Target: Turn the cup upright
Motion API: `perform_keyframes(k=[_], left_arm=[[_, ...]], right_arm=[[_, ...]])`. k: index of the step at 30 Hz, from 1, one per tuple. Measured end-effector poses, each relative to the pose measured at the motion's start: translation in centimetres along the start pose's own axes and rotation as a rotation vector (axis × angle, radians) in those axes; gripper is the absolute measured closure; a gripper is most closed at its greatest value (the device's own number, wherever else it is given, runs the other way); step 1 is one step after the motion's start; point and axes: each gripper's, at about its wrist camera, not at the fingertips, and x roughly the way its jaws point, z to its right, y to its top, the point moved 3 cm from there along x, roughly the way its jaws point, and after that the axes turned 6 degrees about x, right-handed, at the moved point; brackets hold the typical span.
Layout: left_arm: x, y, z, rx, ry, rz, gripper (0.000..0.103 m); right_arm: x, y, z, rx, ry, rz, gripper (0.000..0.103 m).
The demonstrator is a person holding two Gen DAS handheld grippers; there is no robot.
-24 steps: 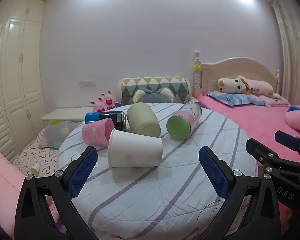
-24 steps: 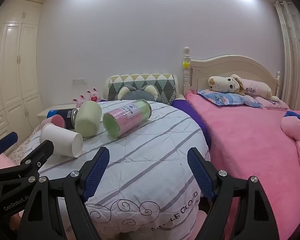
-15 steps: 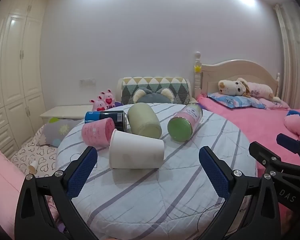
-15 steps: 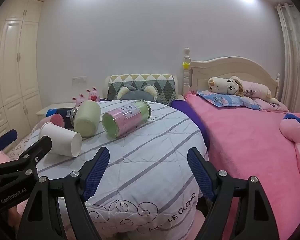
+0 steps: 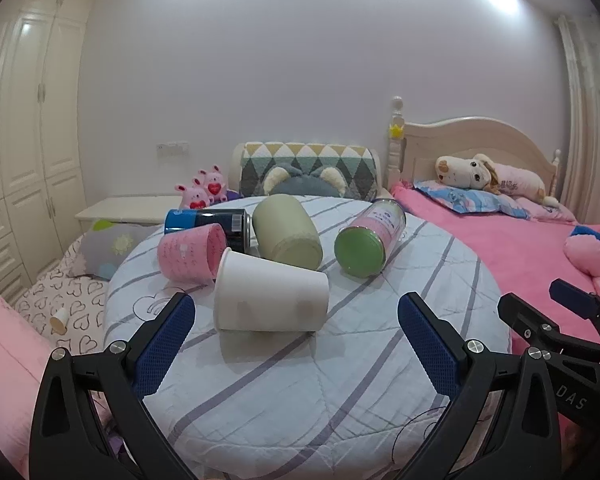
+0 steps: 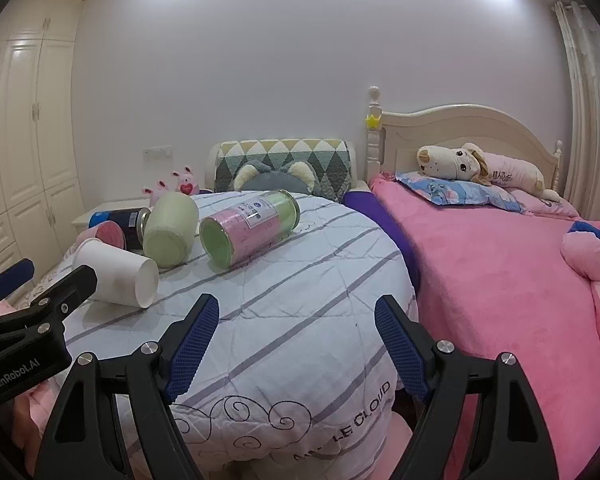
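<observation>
1. The left gripper [image 5: 296,336] has edged closer to the white cup [image 5: 270,299], fingers spread wide, empty.
2. The cup lies sideways nearest it, in front of the pink cup [image 5: 190,252].
3. The right gripper [image 6: 296,336] waits released; approach underway.

Bright ceiling lights blow out to white glare up top, washing the wall [image 5: 300,80] evenly. Shadows stay soft (a faint one under the cup [image 5: 270,300]). Fisheye bends the wardrobe [image 6: 24,140]; corners vignette black.
</observation>
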Motion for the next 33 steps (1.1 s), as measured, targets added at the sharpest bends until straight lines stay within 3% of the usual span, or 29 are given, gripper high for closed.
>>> perform_keyframes(k=[33], left_arm=[[1.2, -0.2, 0.3, 0.044, 0.024, -0.032, 0.000]], right_arm=[[1.4, -0.1, 0.4, -0.009, -0.037, -0.049, 0.021]])
